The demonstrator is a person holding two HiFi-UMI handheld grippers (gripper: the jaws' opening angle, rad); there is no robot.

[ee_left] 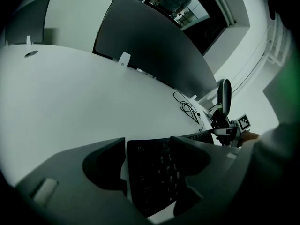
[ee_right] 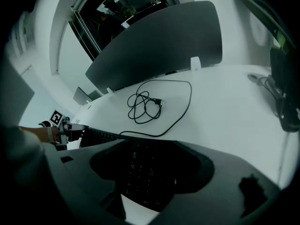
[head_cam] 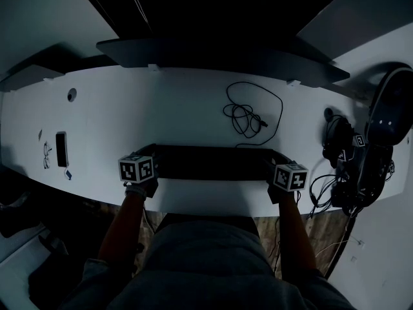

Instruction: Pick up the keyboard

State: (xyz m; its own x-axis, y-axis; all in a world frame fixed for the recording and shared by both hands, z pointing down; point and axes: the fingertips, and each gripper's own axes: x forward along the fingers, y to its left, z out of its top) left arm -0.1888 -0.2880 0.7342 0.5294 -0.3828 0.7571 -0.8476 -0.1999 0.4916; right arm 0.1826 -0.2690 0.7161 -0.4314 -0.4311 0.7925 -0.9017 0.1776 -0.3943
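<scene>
A long dark keyboard (head_cam: 213,162) lies flat on the white desk (head_cam: 161,108), close to its front edge. My left gripper (head_cam: 152,165) is at the keyboard's left end and my right gripper (head_cam: 275,168) at its right end. In the left gripper view the keyboard's end (ee_left: 152,177) sits between the spread jaws of the left gripper (ee_left: 150,146), with a thin strip of white desk showing beside one jaw. The right gripper (ee_right: 150,153) likewise straddles the other end of the keyboard (ee_right: 145,175) with its jaws wide apart. Neither pair of pads visibly presses on it.
A loosely coiled black cable (head_cam: 248,115) lies behind the keyboard. A dark divider panel (head_cam: 219,53) runs along the desk's back. A small dark device (head_cam: 61,148) and glasses (head_cam: 46,155) lie at the left. Tangled cables and gear (head_cam: 345,157) crowd the right end.
</scene>
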